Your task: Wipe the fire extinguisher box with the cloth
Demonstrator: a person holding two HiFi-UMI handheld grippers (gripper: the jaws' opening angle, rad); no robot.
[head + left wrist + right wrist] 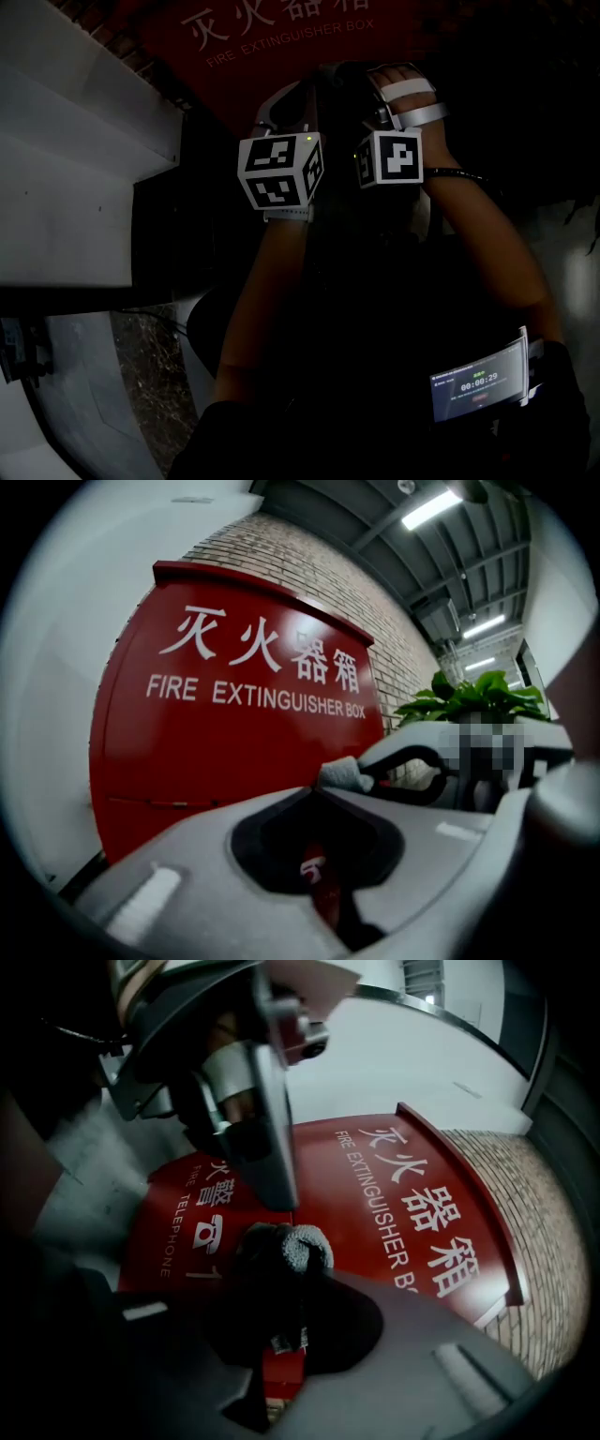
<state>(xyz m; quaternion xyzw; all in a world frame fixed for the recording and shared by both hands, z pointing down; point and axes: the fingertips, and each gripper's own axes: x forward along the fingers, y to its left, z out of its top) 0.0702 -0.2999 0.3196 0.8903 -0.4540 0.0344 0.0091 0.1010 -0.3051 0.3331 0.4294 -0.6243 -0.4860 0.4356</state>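
Observation:
The red fire extinguisher box (234,733) carries white lettering and stands against a brick wall; its front fills the view ahead of both grippers. My right gripper (281,1265) is shut on a grey cloth (292,1244), which bunches out past the jaw tips a short way from the red front (375,1204). From the left gripper view the same cloth (345,774) shows at the right gripper's tip. My left gripper (315,792) is shut with nothing in it, beside the right one. In the dim head view both marker cubes (281,169) (389,157) hang below the box (272,42).
A white wall and ledge (75,169) run along the left of the box. A green potted plant (469,697) stands to the box's right, by the brick wall (394,639). A small lit screen (478,380) sits on the person's right forearm.

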